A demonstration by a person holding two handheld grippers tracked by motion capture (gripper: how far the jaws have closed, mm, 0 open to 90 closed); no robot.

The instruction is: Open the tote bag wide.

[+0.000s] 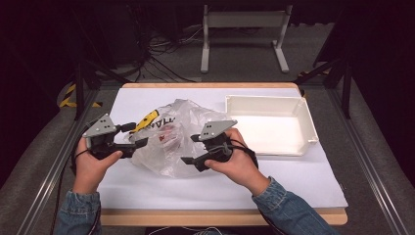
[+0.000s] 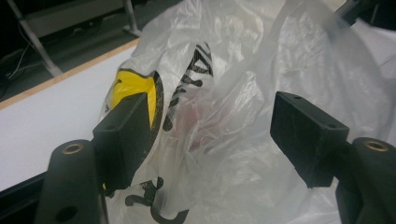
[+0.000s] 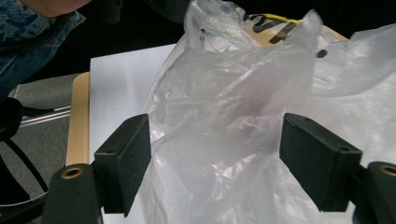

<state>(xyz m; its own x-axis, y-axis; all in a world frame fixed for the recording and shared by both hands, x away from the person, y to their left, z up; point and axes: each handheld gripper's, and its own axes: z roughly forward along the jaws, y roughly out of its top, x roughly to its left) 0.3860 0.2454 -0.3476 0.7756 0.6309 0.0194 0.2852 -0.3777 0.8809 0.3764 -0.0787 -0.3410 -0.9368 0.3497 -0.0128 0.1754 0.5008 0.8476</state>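
**Both grippers at the plastic bag**

Crumpled clear plastic bag (image 1: 173,134) mid-counter (image 1: 220,188), left of white tray (image 1: 306,128). Left gripper (image 1: 139,136) and right gripper (image 1: 188,149): jaws wide apart, bag film between them, pads not pressing. Yellow patch (image 2: 133,88) shows through bag.

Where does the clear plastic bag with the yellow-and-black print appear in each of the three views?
High view: plastic bag at table centre, left of the white tray.
Left gripper view: bag ahead, spanning both jaws.
Right gripper view: bag ahead, between the jaws.
Shared landmark: yellow print.
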